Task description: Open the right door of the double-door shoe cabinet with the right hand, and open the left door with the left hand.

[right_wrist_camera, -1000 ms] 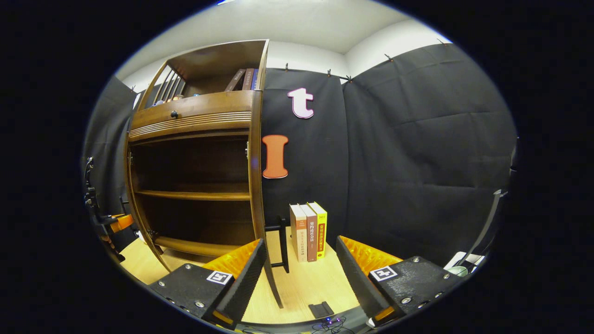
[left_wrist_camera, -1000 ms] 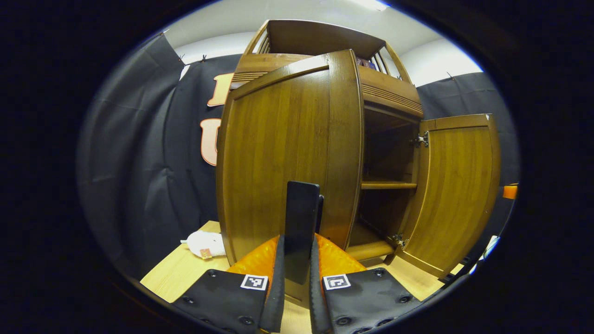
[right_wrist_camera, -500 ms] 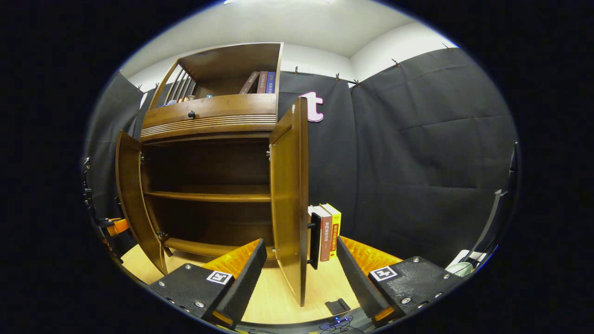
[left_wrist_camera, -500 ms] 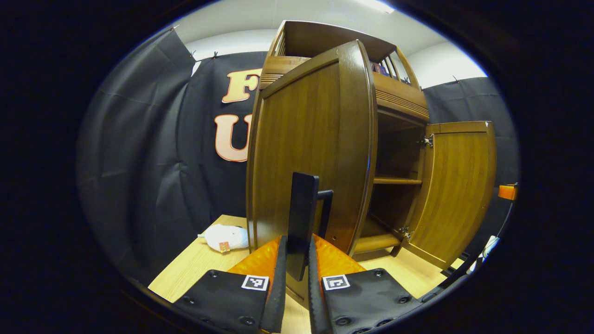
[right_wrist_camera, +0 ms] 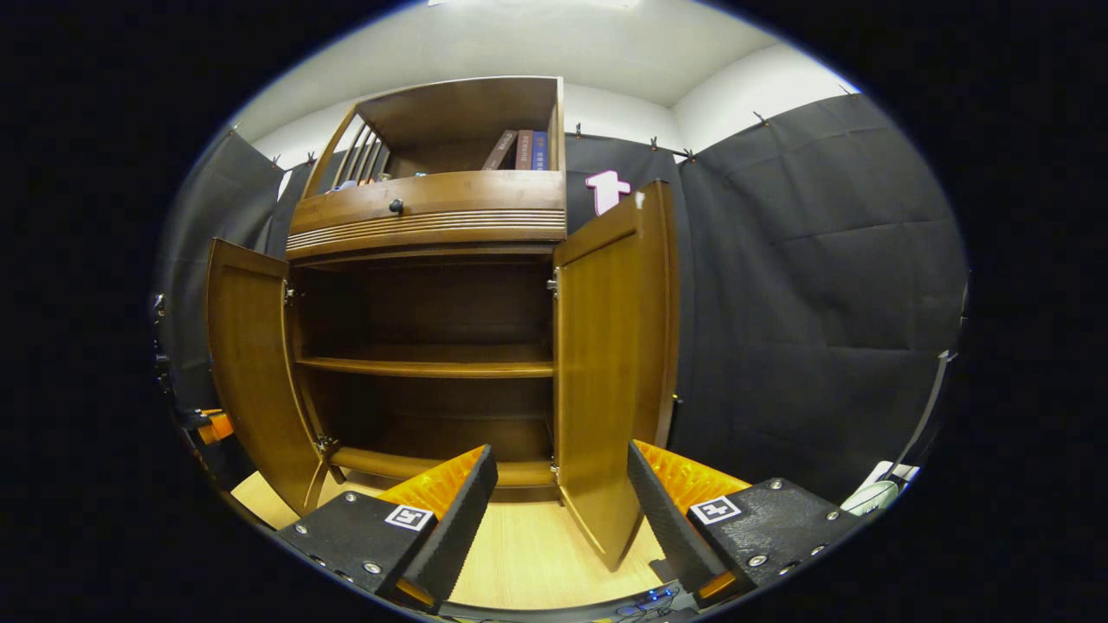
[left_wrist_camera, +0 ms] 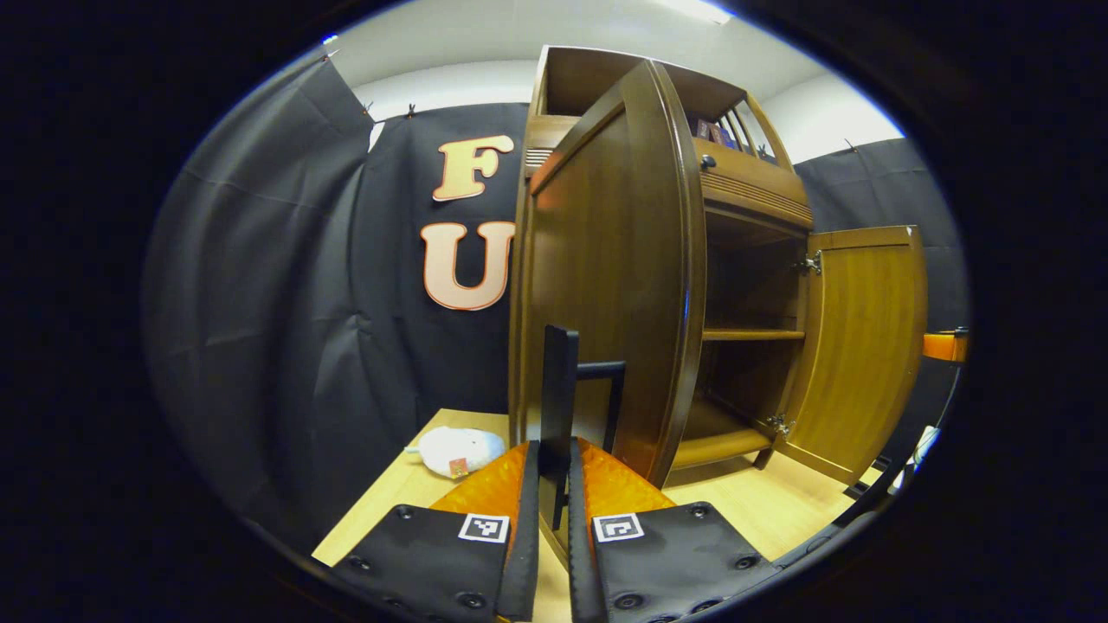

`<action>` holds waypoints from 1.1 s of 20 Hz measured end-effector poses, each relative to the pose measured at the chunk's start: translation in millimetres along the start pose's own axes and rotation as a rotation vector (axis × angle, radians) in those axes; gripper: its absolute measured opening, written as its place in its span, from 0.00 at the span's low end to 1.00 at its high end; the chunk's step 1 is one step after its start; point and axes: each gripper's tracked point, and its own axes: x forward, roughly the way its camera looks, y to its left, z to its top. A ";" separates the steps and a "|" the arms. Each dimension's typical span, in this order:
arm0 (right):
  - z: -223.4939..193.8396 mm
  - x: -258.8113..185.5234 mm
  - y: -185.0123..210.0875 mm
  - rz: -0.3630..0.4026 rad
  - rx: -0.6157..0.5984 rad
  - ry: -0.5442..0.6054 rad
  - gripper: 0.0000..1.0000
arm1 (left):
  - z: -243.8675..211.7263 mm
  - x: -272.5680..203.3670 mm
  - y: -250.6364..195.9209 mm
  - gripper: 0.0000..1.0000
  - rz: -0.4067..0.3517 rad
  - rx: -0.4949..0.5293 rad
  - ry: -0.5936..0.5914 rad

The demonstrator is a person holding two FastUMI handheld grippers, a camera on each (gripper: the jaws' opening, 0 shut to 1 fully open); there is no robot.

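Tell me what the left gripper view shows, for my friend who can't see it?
The left gripper has its jaws shut on the black handle of the cabinet's left door, swung open. Past it are wooden shelves and the open right door. A white soft toy lies on the floor.

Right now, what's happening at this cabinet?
A person works two tools at the shoe cabinet. The left tool is shut on the left door's handle, with the left door swung well out. The right tool is open and holds nothing; the right door stands open.
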 end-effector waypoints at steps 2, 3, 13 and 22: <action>0.2 3.3 10.3 0.010 0.002 0.000 0.92 | 3.7 0.4 17.1 0.22 0.013 -0.004 -0.005; 0.2 5.1 14.5 0.015 0.005 0.000 0.92 | 5.0 0.1 26.5 0.21 0.024 -0.003 -0.007; 4.8 20.5 48.3 0.056 0.004 -0.003 0.92 | 5.7 -6.6 52.5 0.08 0.012 0.016 0.000; -1.6 29.5 77.5 0.110 -0.008 0.011 0.92 | 6.8 -9.0 65.9 0.07 -0.028 -0.023 0.014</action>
